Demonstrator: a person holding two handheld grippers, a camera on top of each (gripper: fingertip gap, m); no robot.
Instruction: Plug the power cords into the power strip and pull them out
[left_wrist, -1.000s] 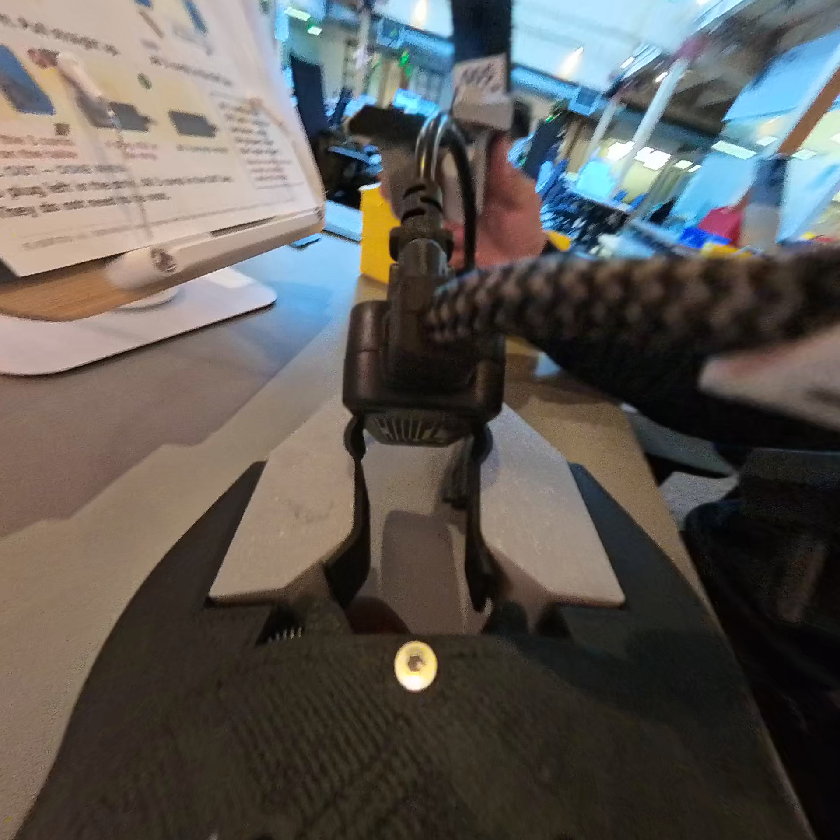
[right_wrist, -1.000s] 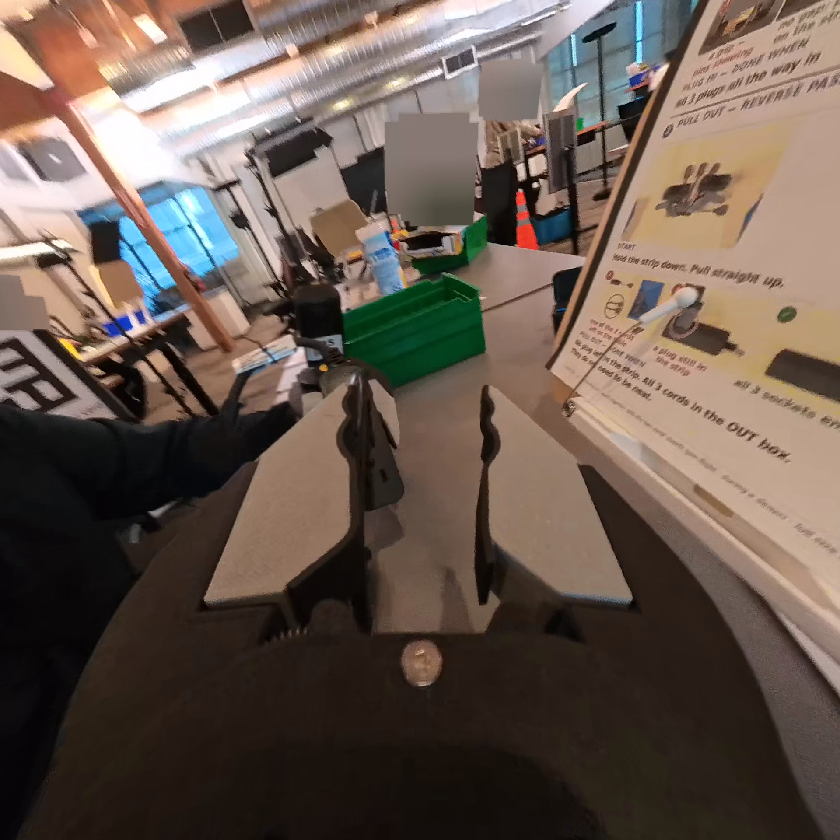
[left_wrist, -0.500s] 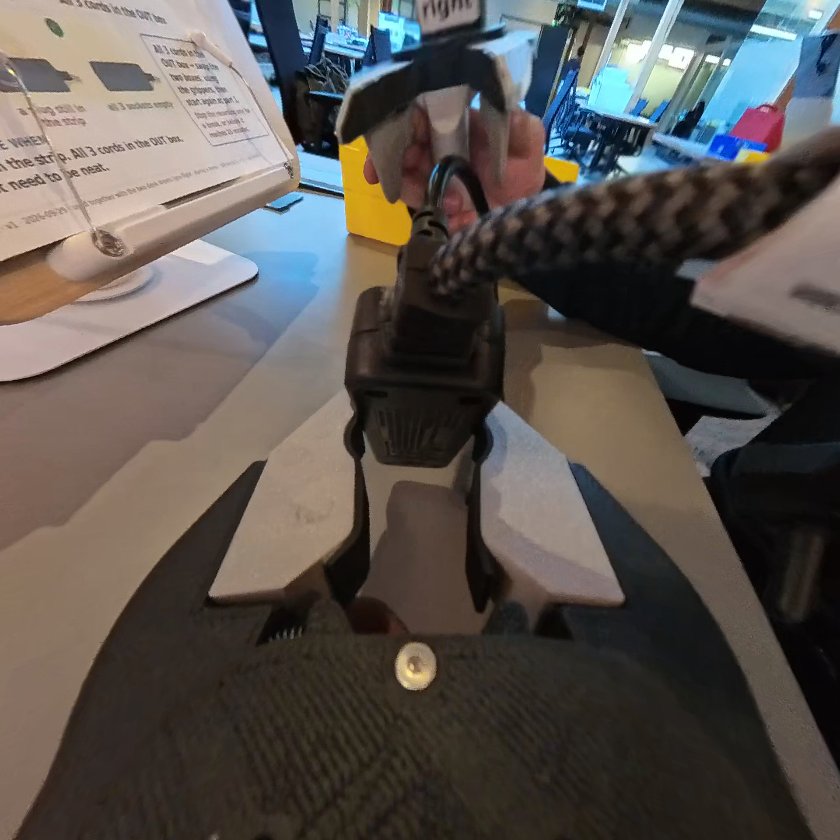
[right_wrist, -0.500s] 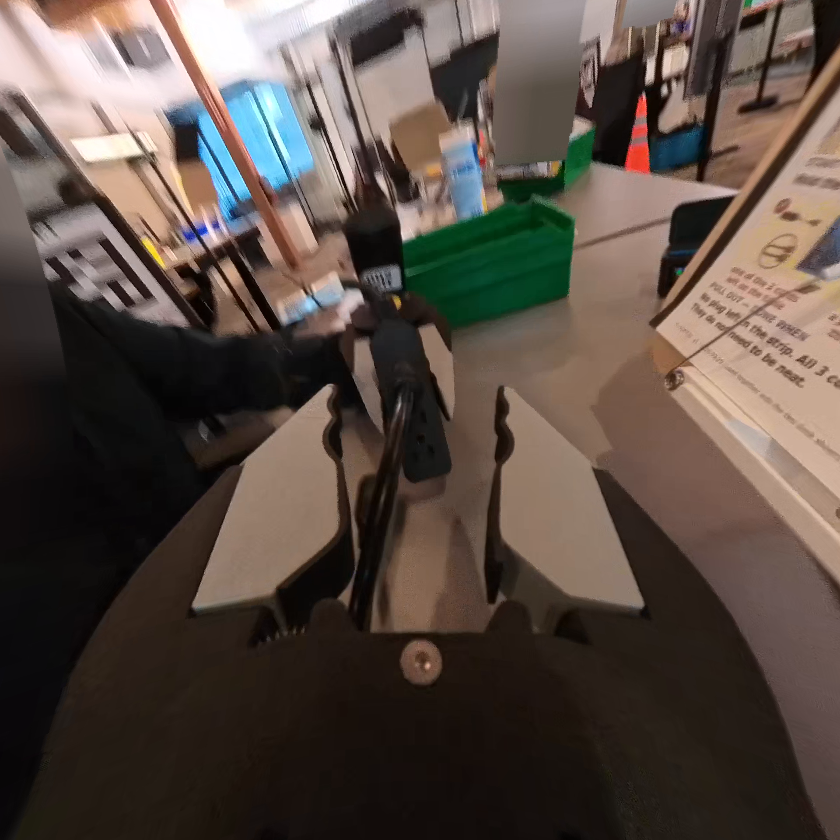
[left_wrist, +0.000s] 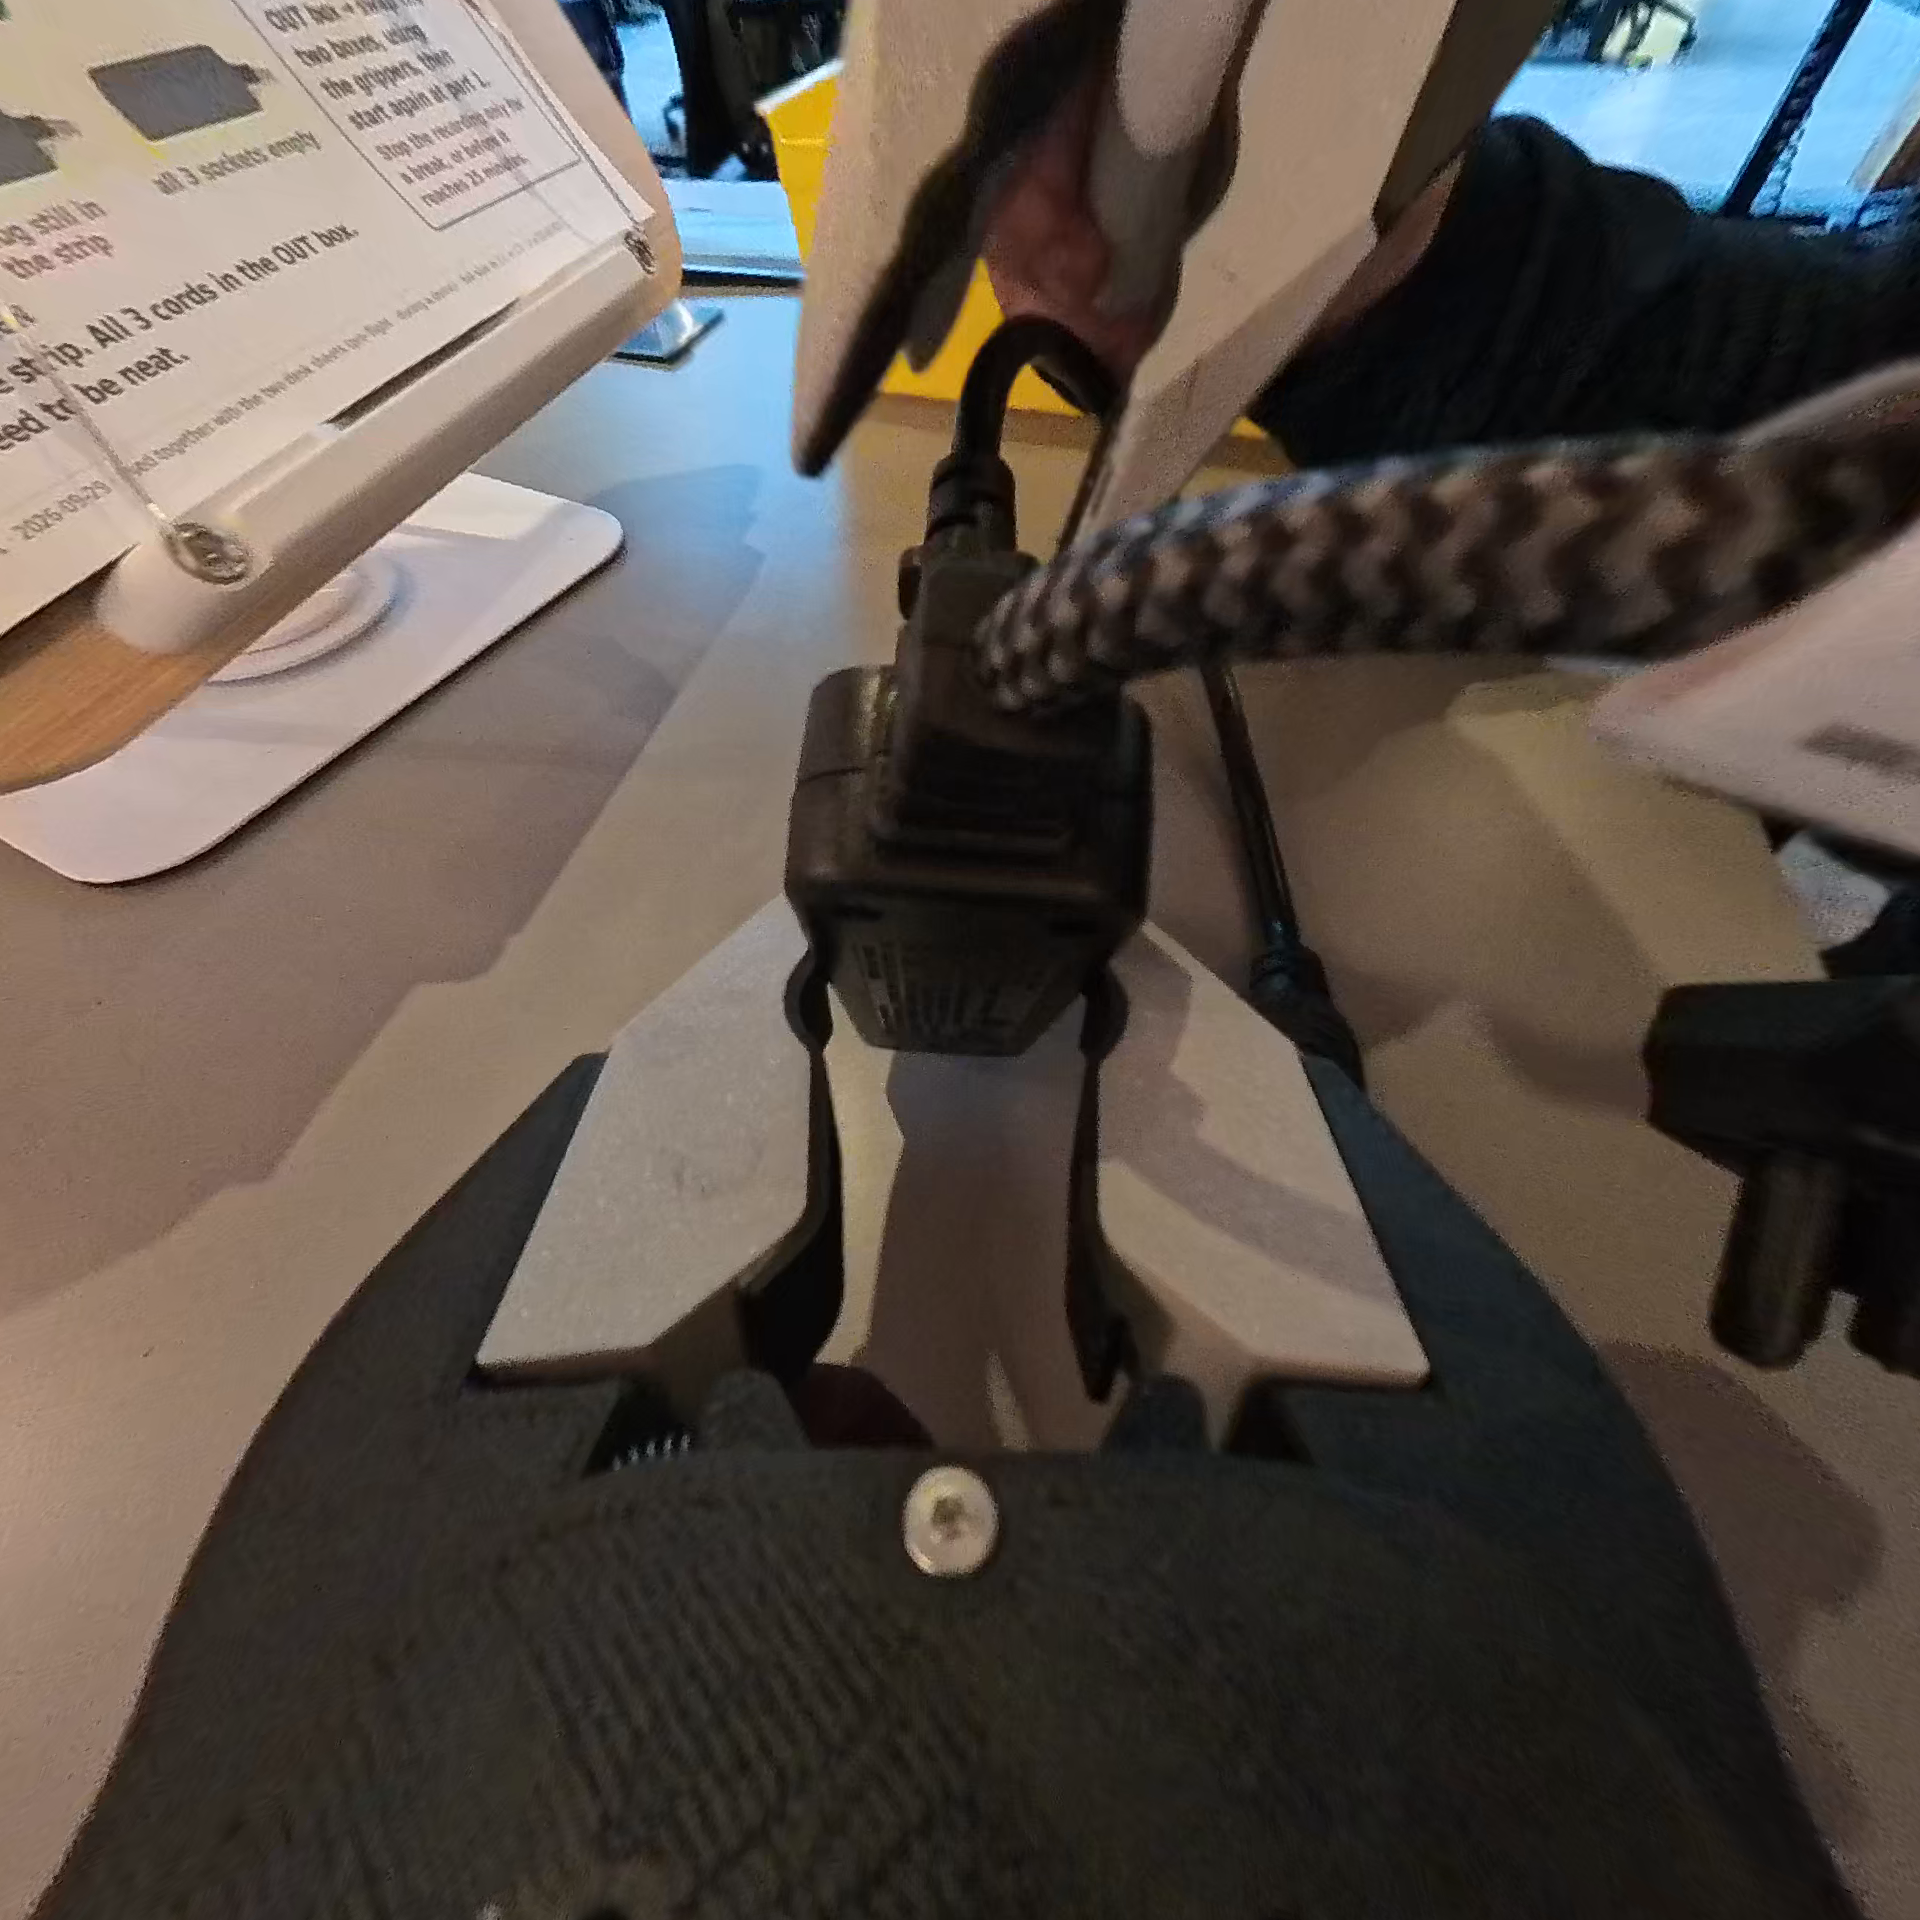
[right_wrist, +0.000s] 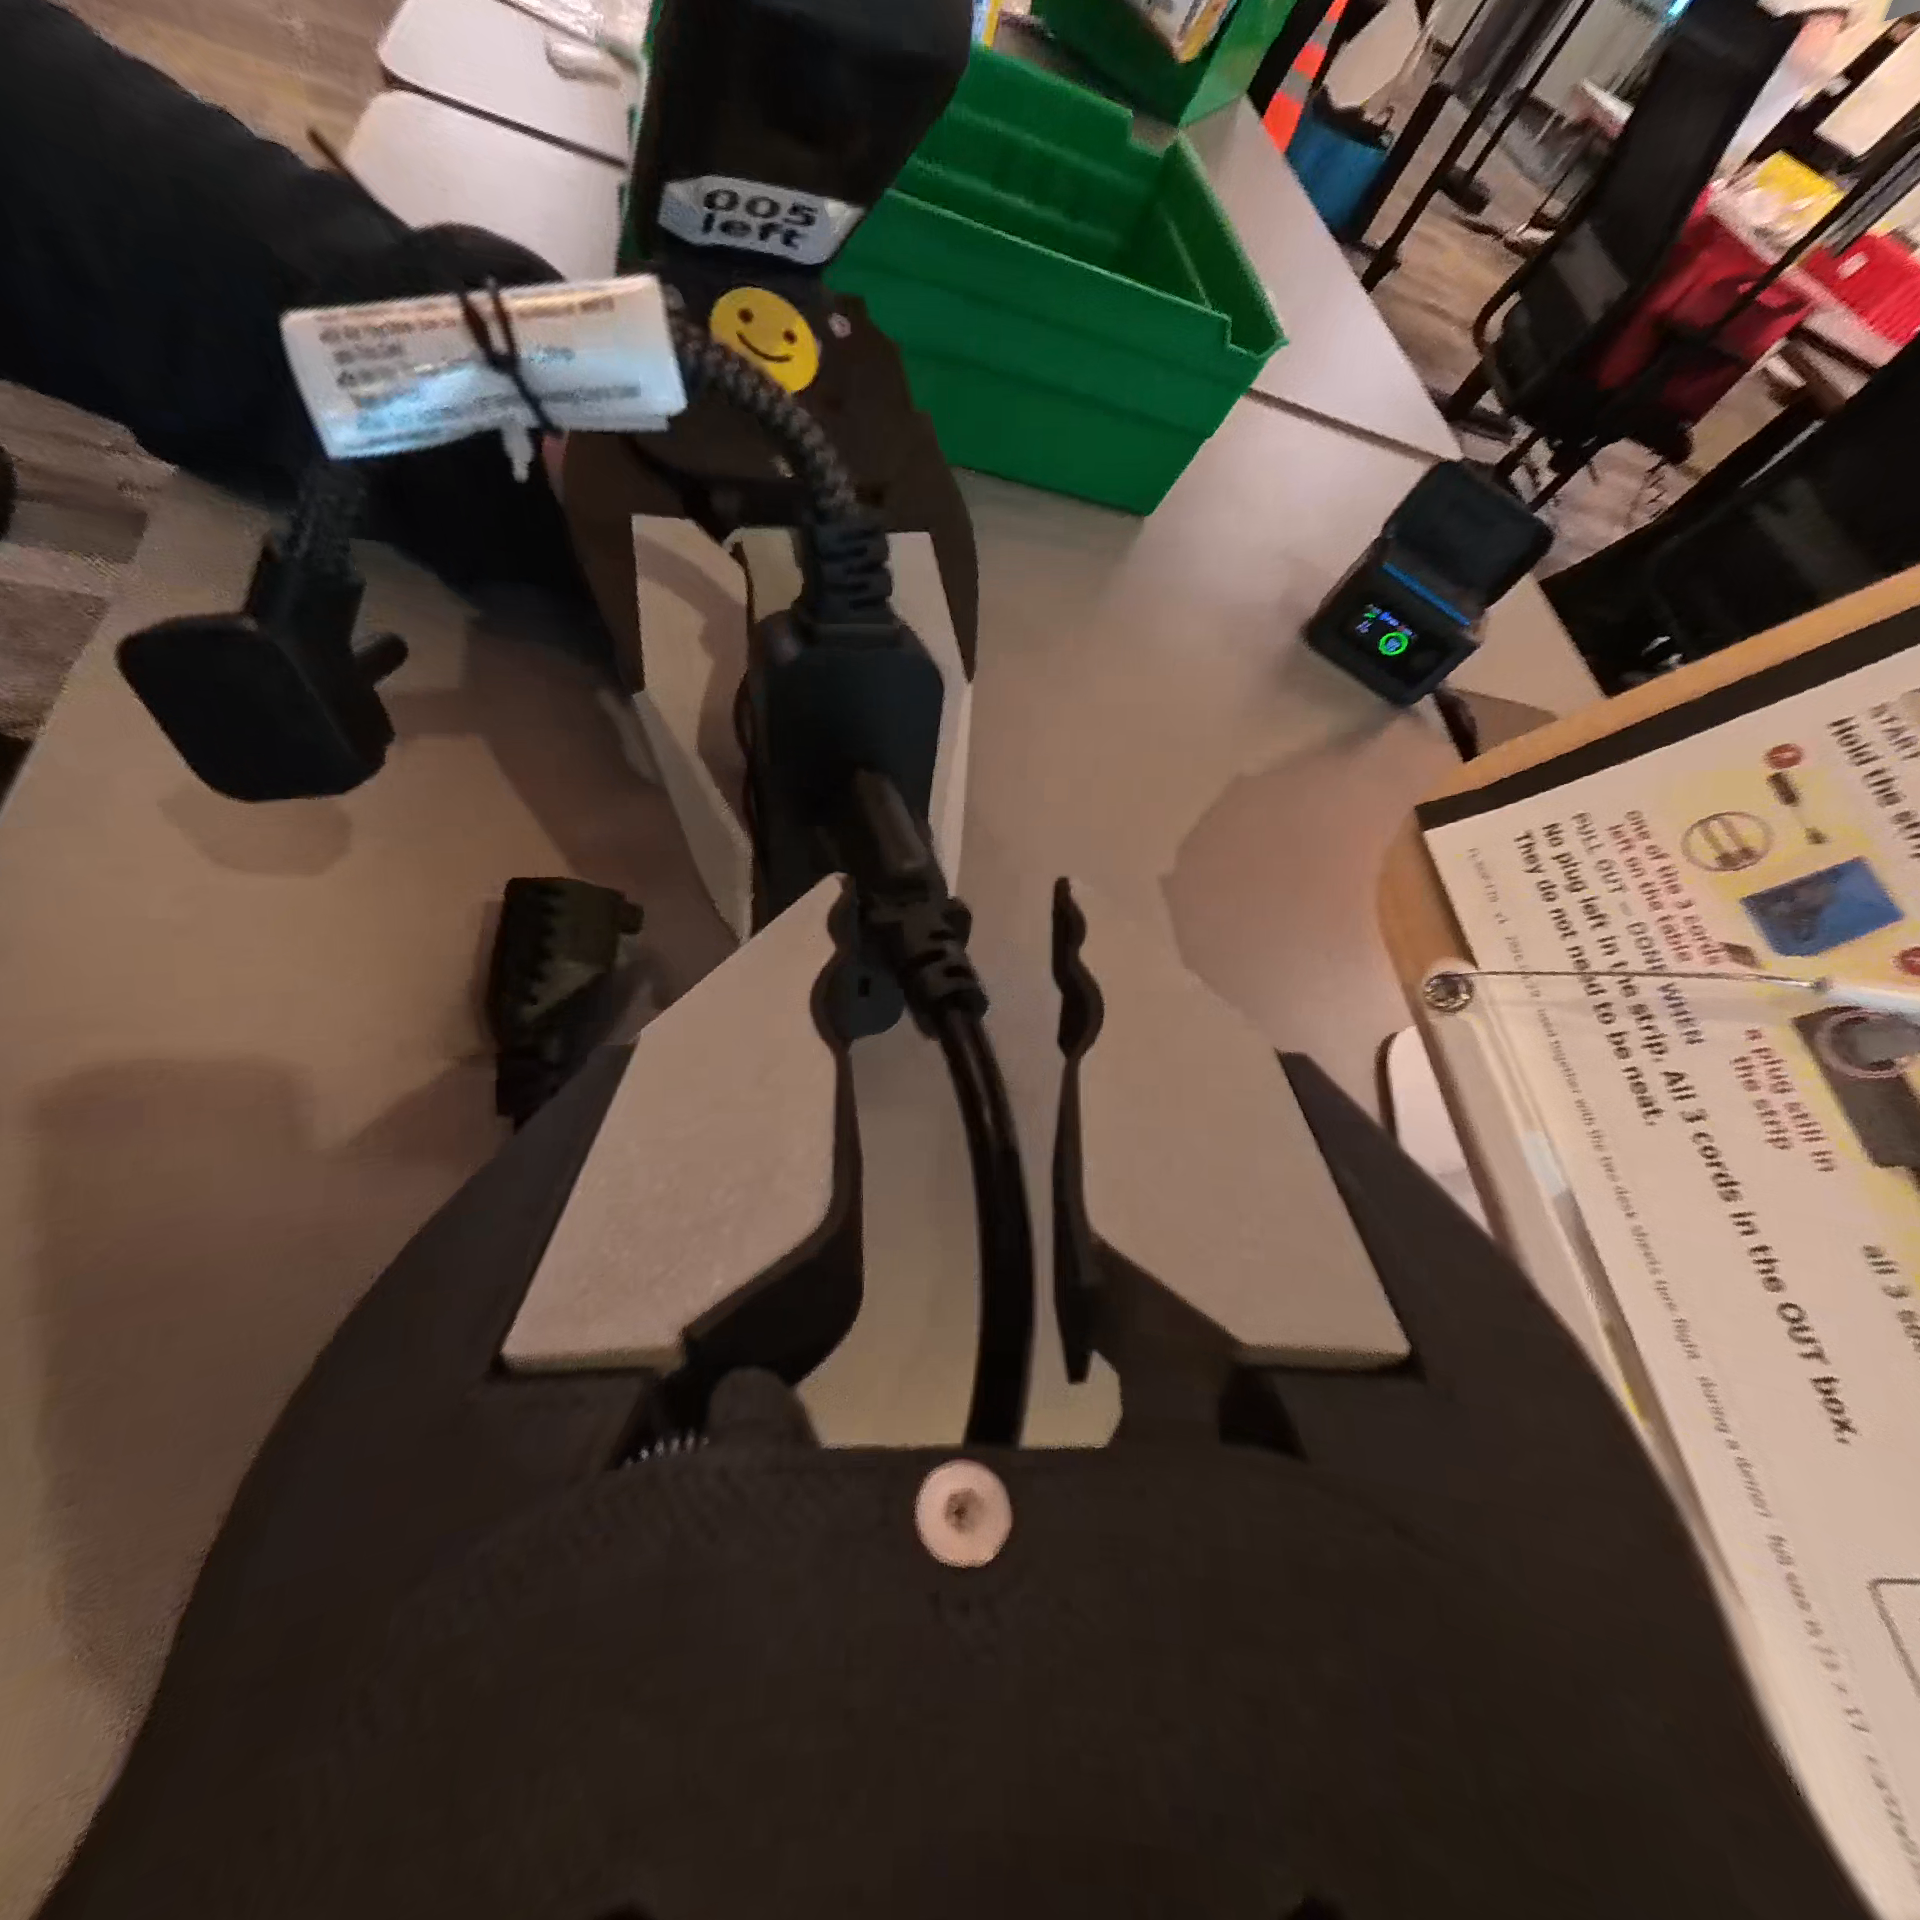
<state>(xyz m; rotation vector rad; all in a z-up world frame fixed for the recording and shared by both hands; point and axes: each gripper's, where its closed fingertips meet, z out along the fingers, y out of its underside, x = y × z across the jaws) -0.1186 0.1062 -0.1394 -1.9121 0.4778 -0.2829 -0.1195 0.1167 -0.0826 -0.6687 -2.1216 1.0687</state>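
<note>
My left gripper (left_wrist: 956, 997) is shut on the end of the black power strip (left_wrist: 966, 862) and holds it over the table. A black plug (left_wrist: 961, 623) sits in the strip, and its cord (left_wrist: 992, 364) loops up. A braided cord (left_wrist: 1455, 561) runs off to the right. In the right wrist view my right gripper (right_wrist: 951, 977) is open around that plug's strain relief (right_wrist: 920, 935). The relief lies against the left finger, and a gap shows at the right finger (right_wrist: 1070, 977). The strip (right_wrist: 842, 707) sits beyond, between the left gripper's fingers (right_wrist: 675, 623).
The braided cord's plug (right_wrist: 260, 717) hangs at the left under a white tag (right_wrist: 478, 364). Another black plug (right_wrist: 551, 977) lies on the table (right_wrist: 1122, 727). An instruction sheet on a stand (right_wrist: 1662, 1143), green bins (right_wrist: 1060, 343), a small screened device (right_wrist: 1413, 613) and a yellow bin (left_wrist: 935, 353) stand around. The tips of one gripper are about 6 cm away from the tips of the other.
My right gripper has moved in to the strip, opened wide, then narrowed around the plugged cord. My left gripper has kept its hold on the strip.
</note>
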